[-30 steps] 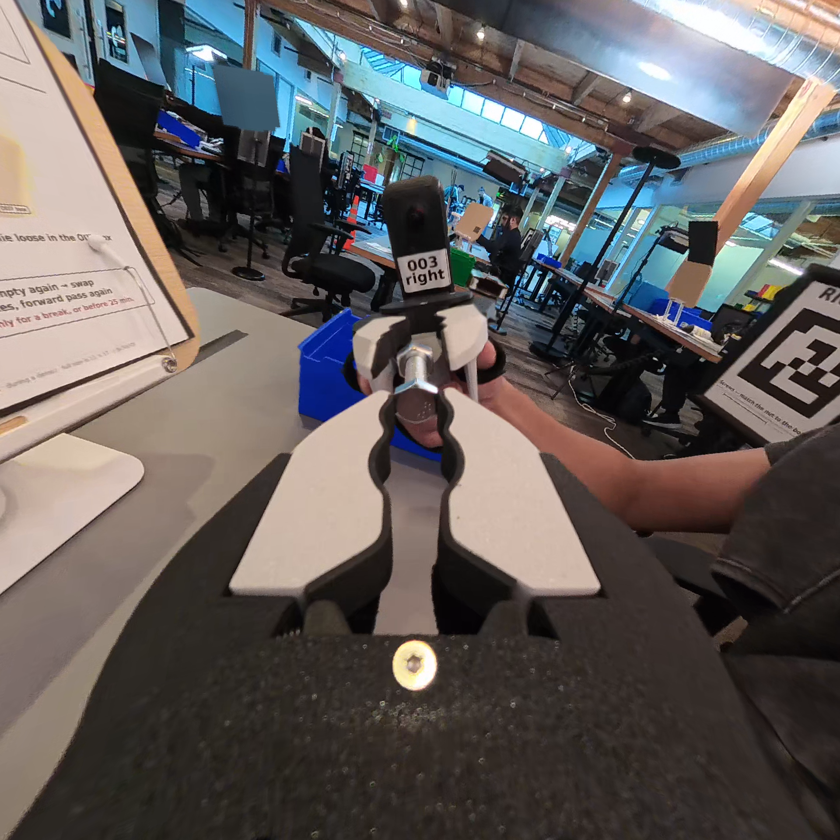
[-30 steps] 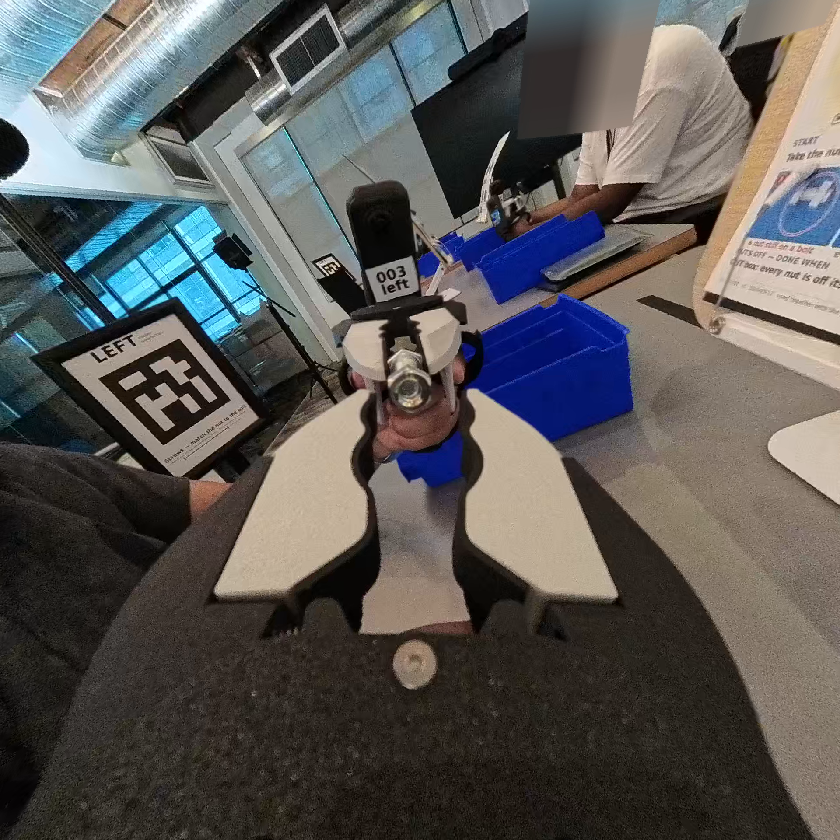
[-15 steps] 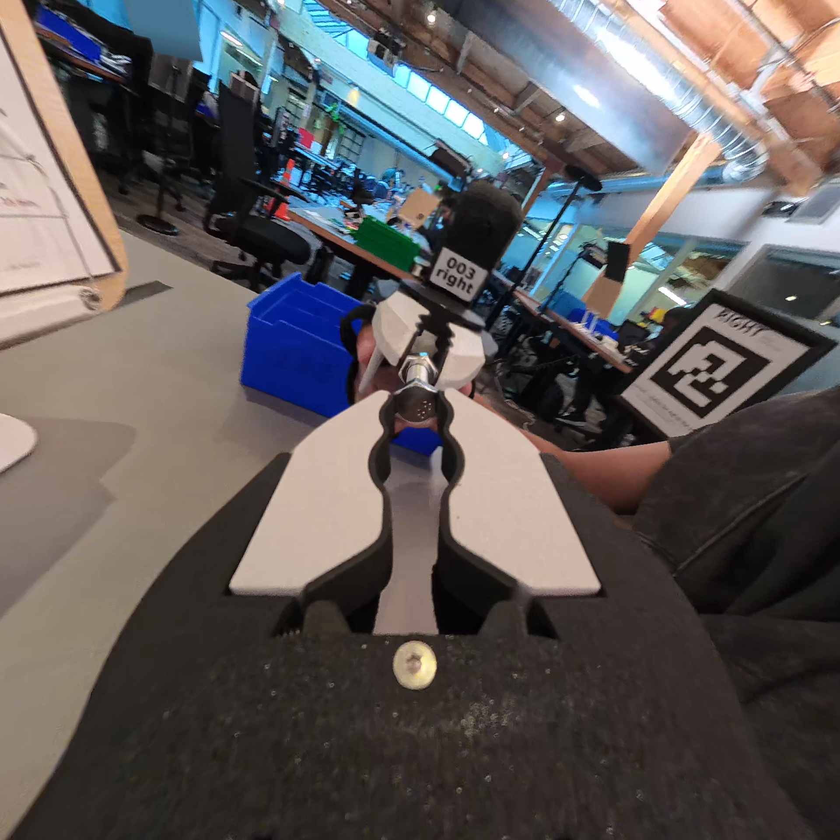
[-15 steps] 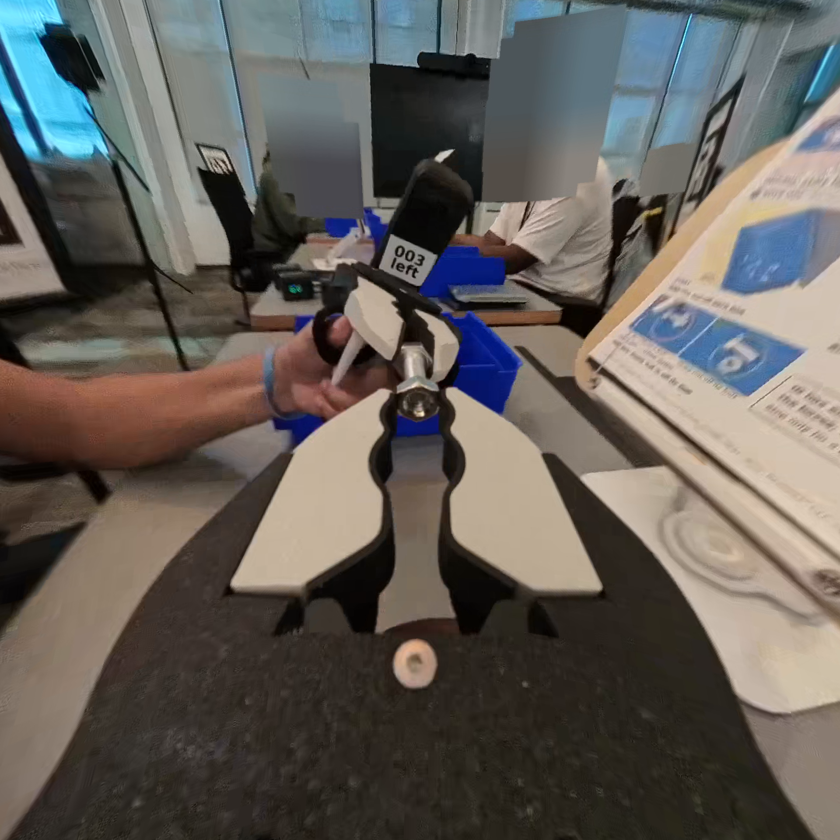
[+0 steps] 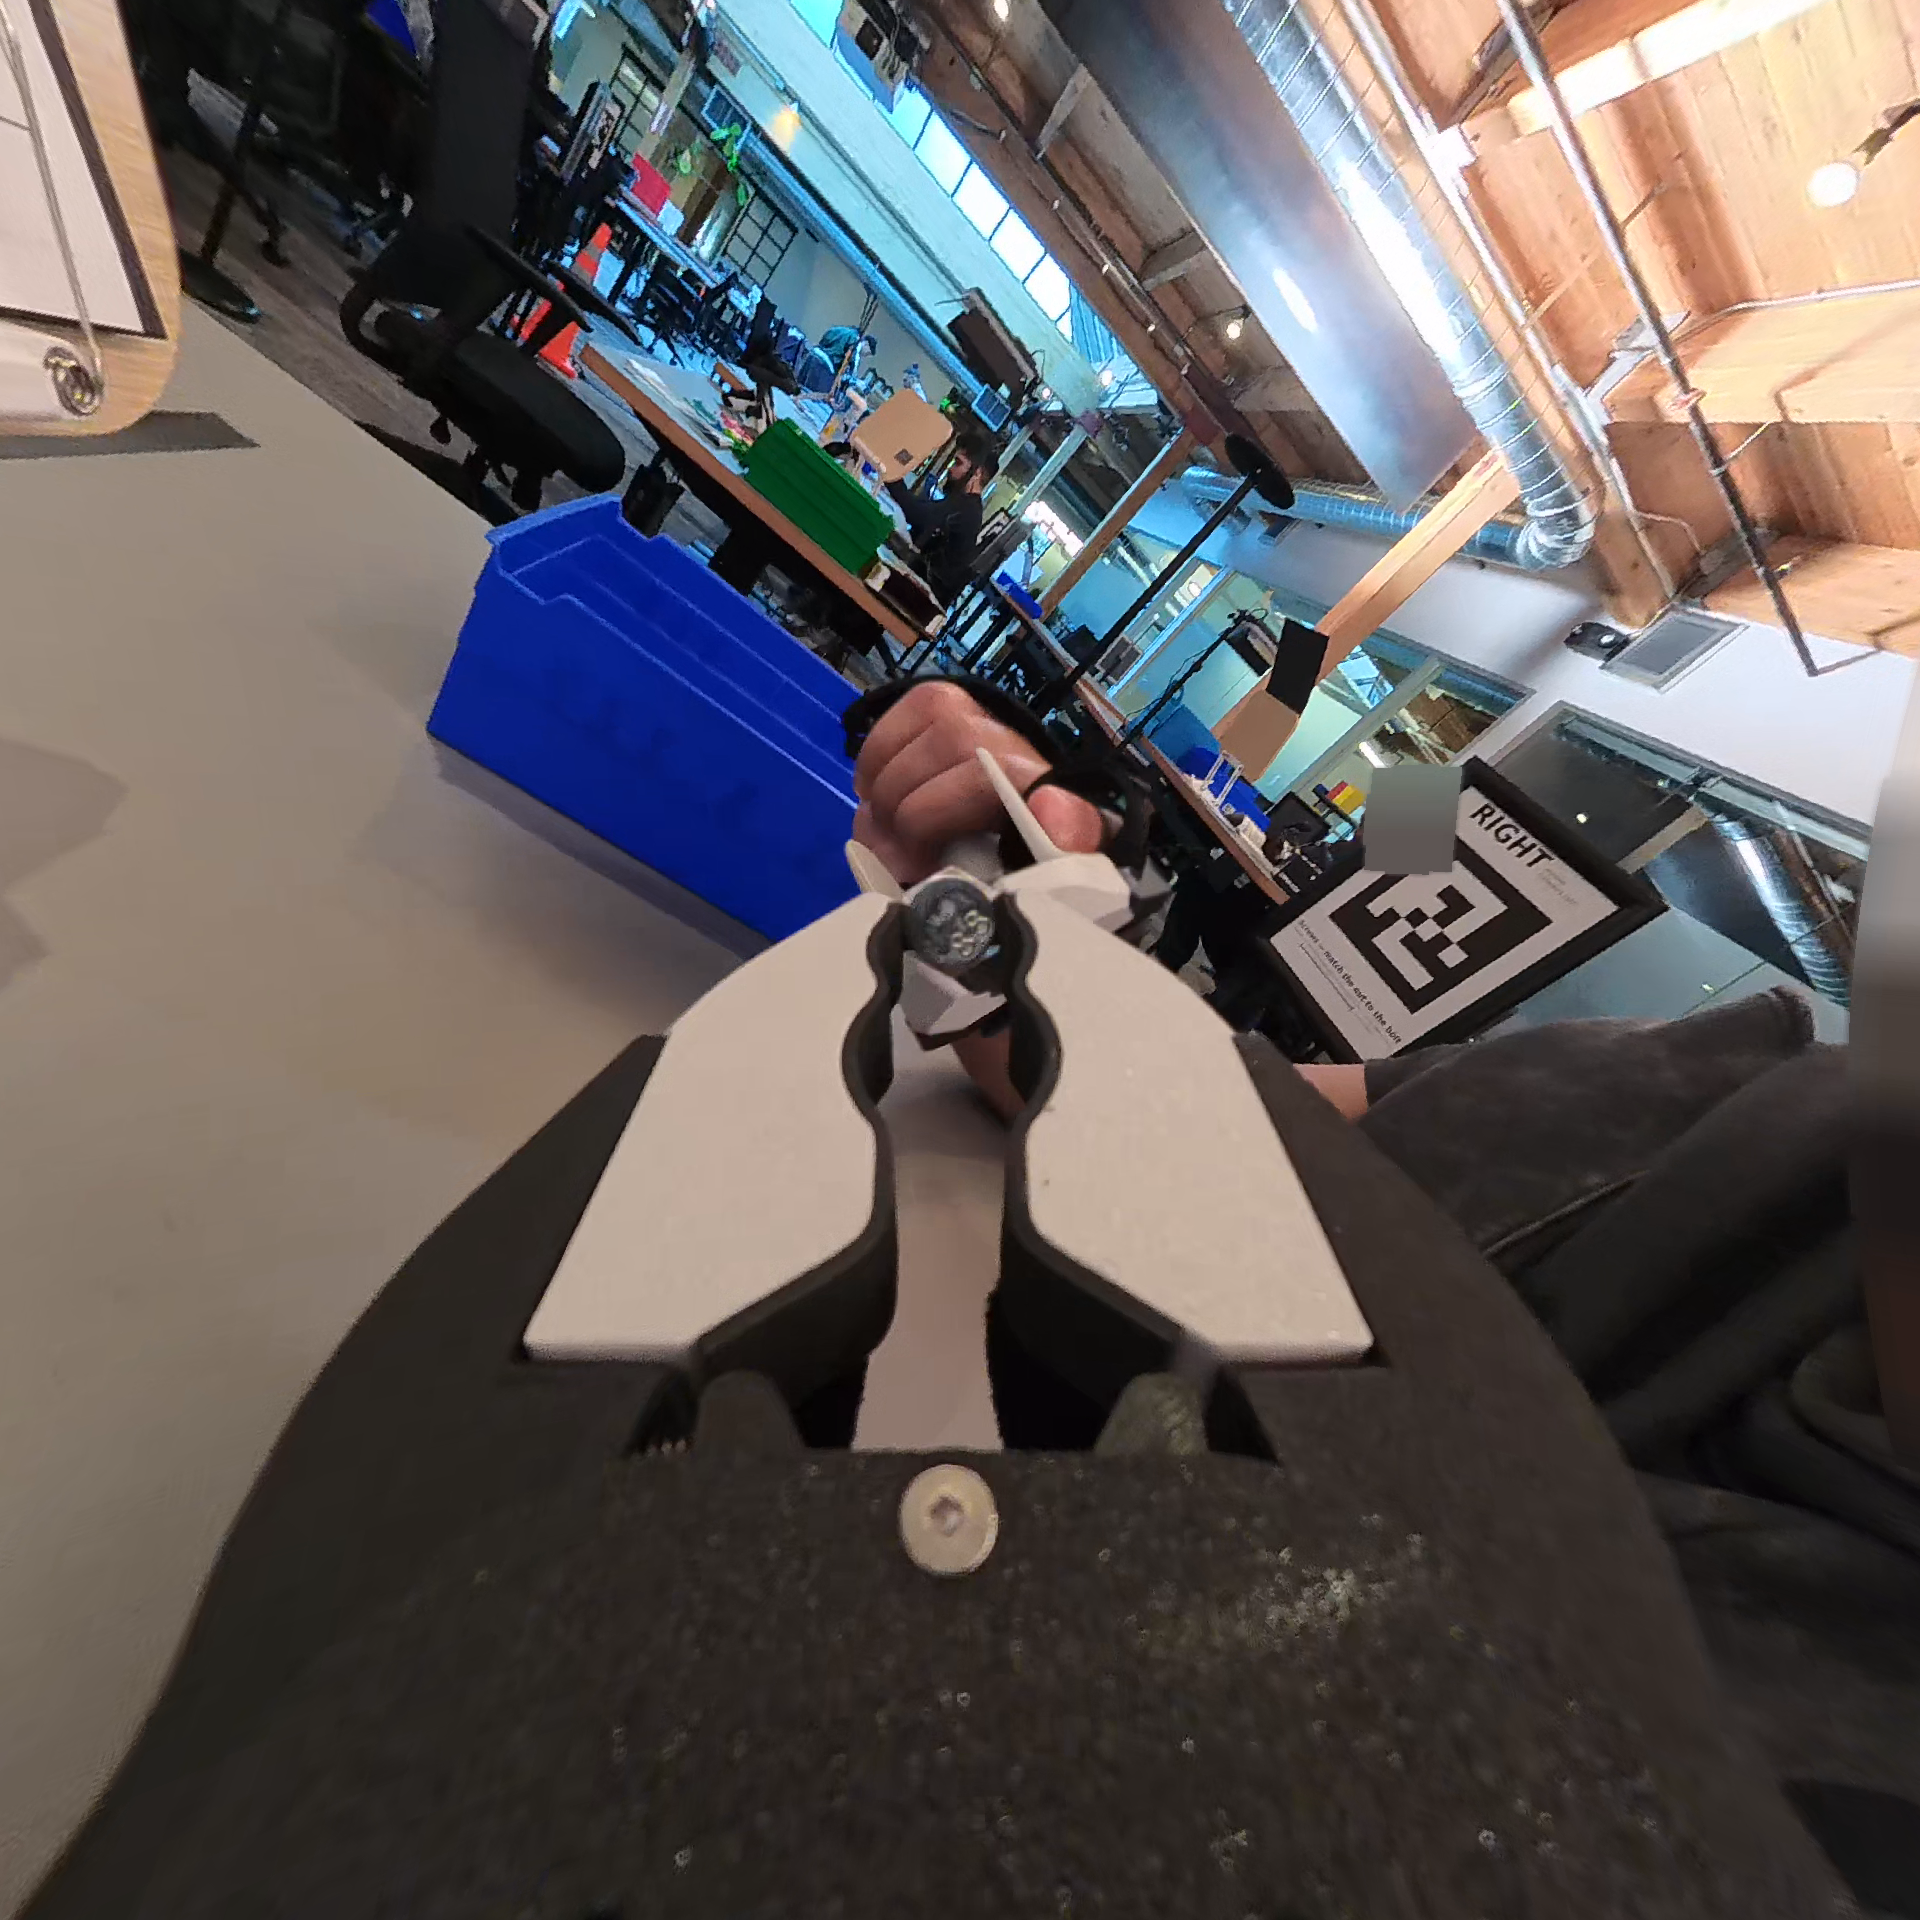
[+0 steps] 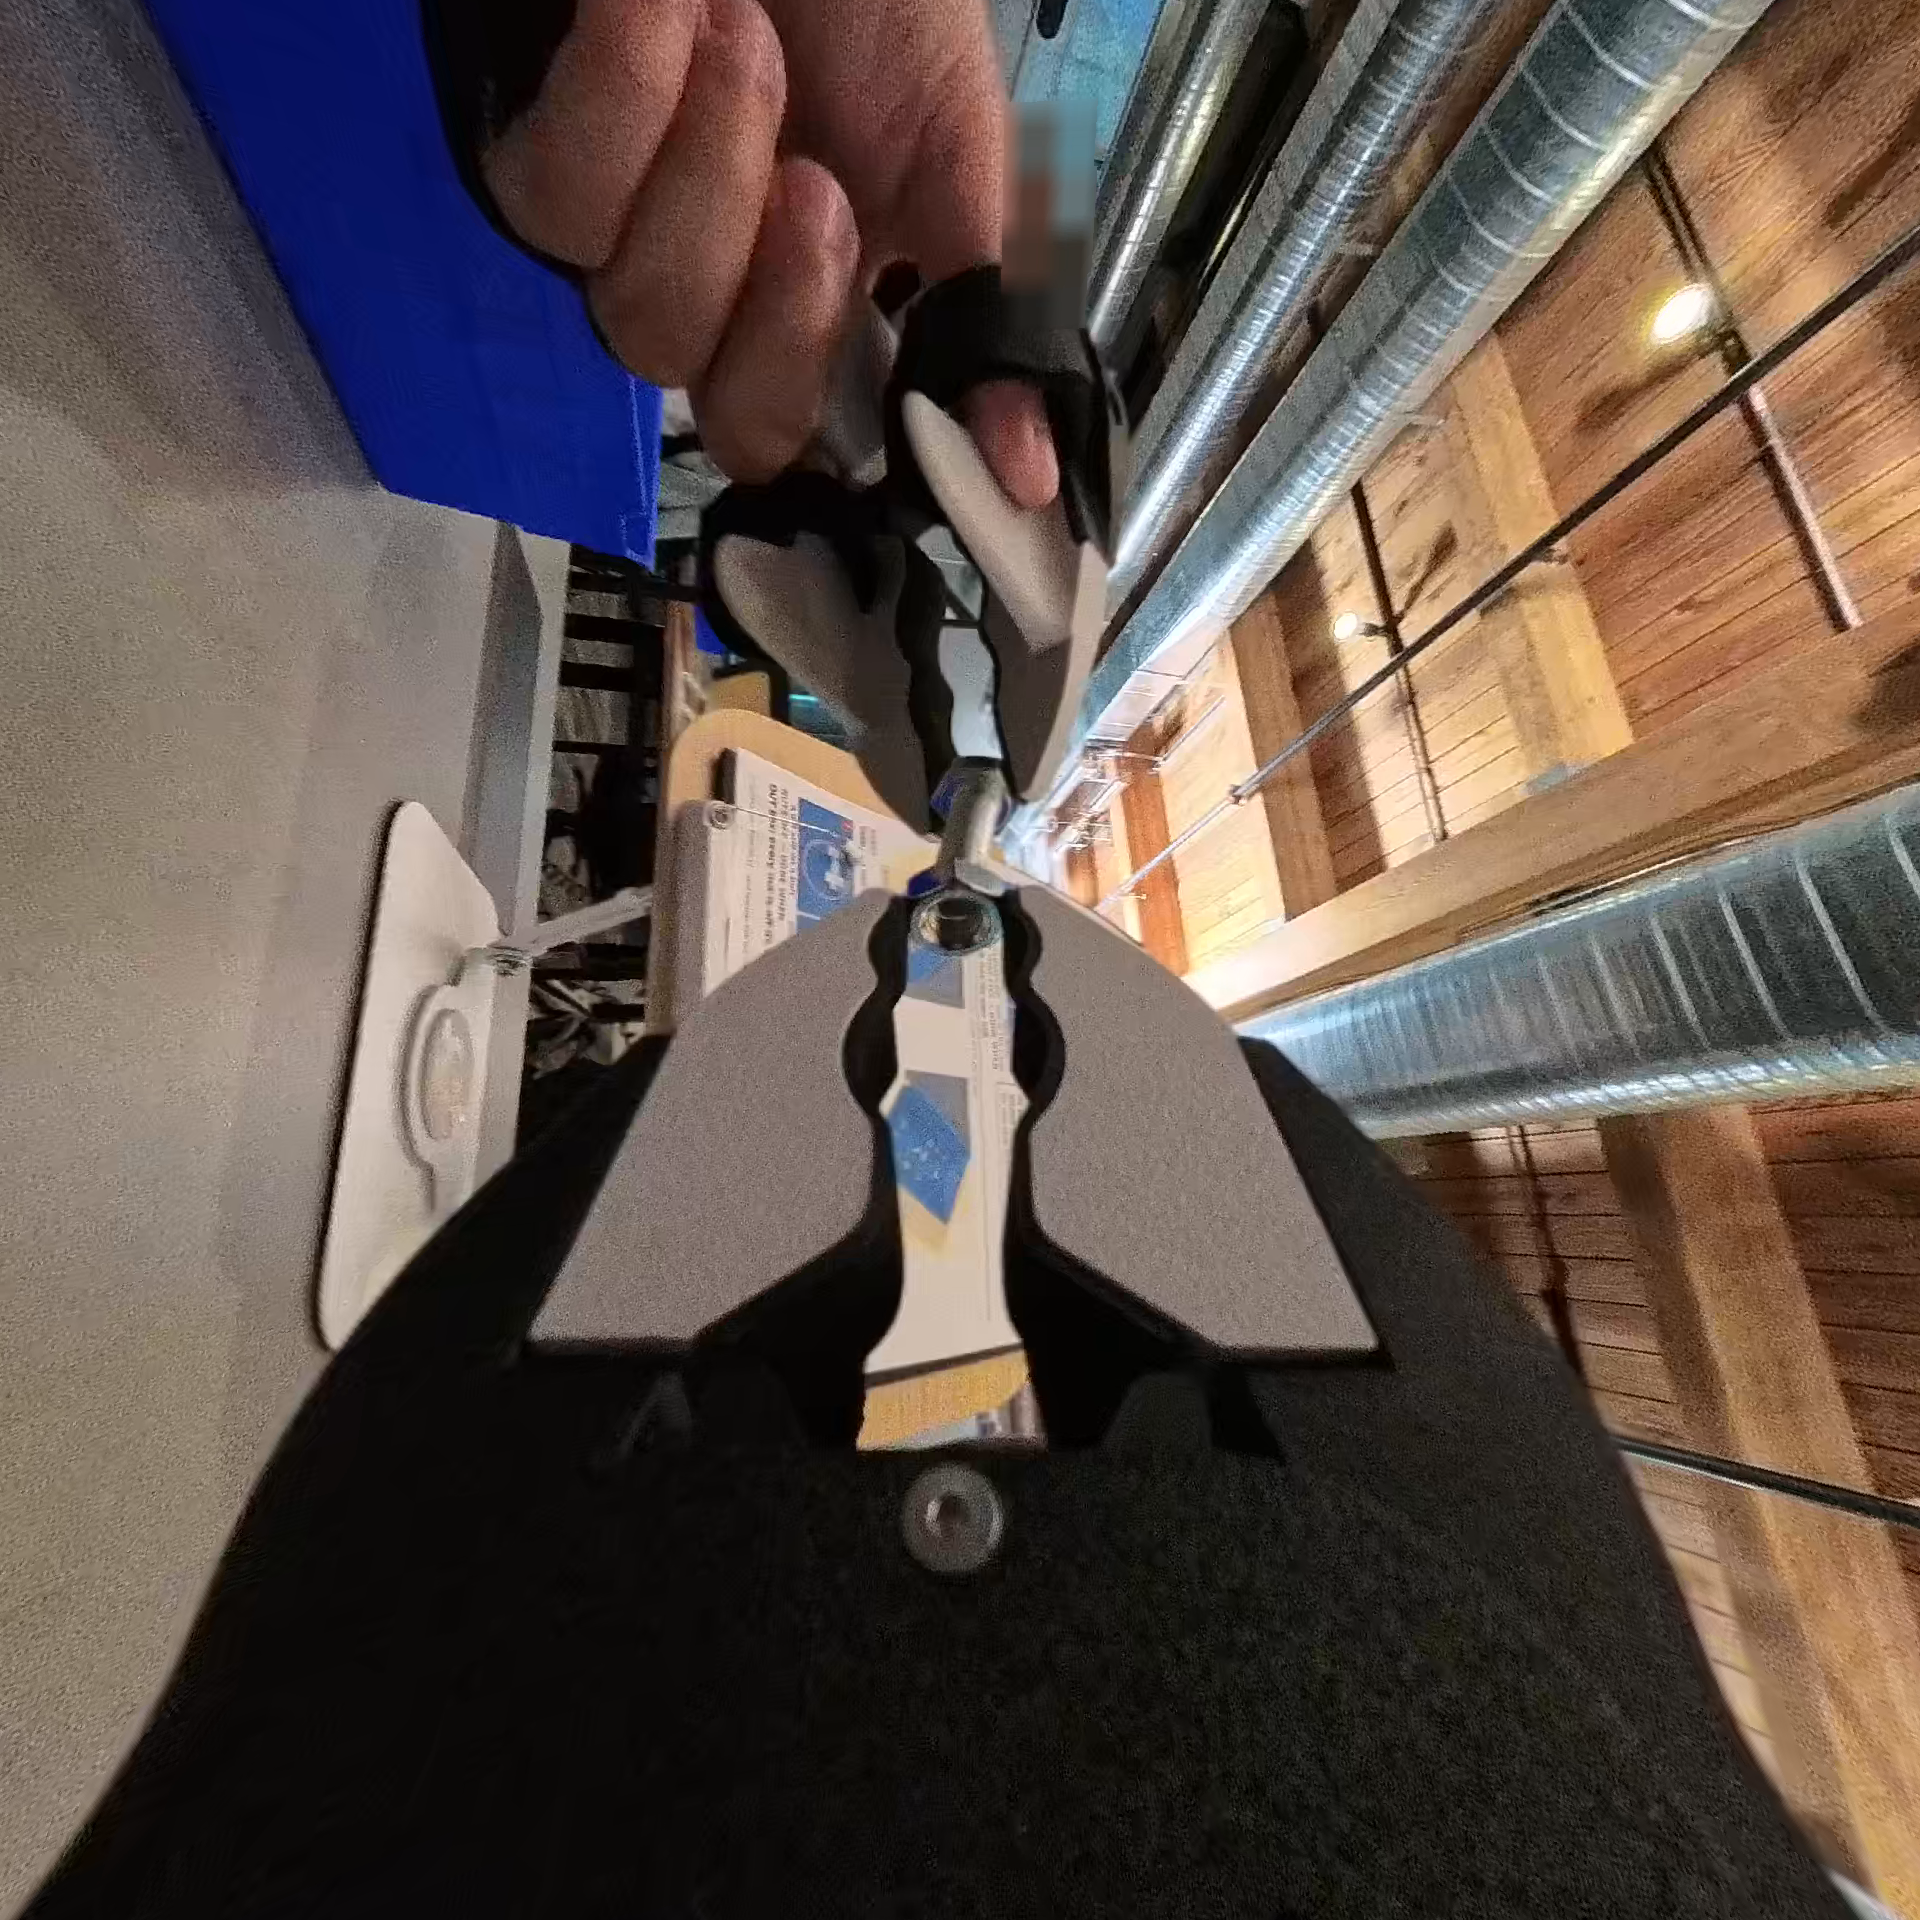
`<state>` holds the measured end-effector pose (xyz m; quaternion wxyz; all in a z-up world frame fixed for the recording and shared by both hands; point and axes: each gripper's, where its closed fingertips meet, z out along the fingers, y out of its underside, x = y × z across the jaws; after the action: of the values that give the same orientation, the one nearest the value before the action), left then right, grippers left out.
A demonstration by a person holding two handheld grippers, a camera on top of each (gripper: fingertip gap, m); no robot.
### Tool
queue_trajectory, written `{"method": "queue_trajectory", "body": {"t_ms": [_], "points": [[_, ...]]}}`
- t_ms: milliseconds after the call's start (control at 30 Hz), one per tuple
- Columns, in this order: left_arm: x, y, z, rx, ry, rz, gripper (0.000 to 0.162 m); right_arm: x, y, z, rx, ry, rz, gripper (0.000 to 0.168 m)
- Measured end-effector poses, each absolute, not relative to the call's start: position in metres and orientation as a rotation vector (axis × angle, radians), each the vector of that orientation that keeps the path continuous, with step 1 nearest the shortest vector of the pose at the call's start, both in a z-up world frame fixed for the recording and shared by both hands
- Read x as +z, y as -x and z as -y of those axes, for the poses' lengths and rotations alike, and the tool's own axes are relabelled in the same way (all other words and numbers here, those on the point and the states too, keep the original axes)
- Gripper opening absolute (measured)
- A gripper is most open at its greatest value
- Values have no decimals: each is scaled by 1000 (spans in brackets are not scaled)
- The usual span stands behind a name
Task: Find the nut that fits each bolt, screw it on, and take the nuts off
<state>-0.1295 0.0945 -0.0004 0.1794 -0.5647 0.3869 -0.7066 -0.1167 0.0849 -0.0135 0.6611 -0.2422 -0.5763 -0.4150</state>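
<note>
Two hand-held grippers meet: left clamps one bolt, right clamps one nut.

Blue bin, grey table, black-and-white patterned sign, silver bolt.

Silver bolt is presenting its round head; steel hex nut is sitting at its shank tip.

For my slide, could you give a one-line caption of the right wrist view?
Right gripper shut on a nut, with the bolt in the left gripper just beyond it.
</note>
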Motion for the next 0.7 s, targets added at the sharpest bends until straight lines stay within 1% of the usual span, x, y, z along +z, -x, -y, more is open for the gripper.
{"method": "queue_trajectory", "body": {"t_ms": [133, 233, 300, 400, 500, 600, 700], "points": [[2, 134, -101, -2054, 1613, -1017, 17, -14, 120, -82, -1013, 484, 1297, 18], [5, 135, -108, -1979, 1573, -995, 17, -14, 123, -79, -870, 569, 1264, 18], [10, 136, -115, -1897, 1539, -948, 17, -2, 118, -82, -683, 709, 1144, 18], [12, 135, -131, -1622, 1486, -882, 17, 13, 104, -94, -261, 962, 894, 17], [2, 137, -154, -1282, 1490, -777, 17, 5, 92, -112, 125, 1146, 713, 17], [-16, 140, -170, -1040, 1502, -693, 17, -10, 74, -123, 275, 1197, 537, 17], [-29, 131, -167, -996, 1496, -730, 17, -24, 72, -125, 318, 1216, 518, 17]]}}
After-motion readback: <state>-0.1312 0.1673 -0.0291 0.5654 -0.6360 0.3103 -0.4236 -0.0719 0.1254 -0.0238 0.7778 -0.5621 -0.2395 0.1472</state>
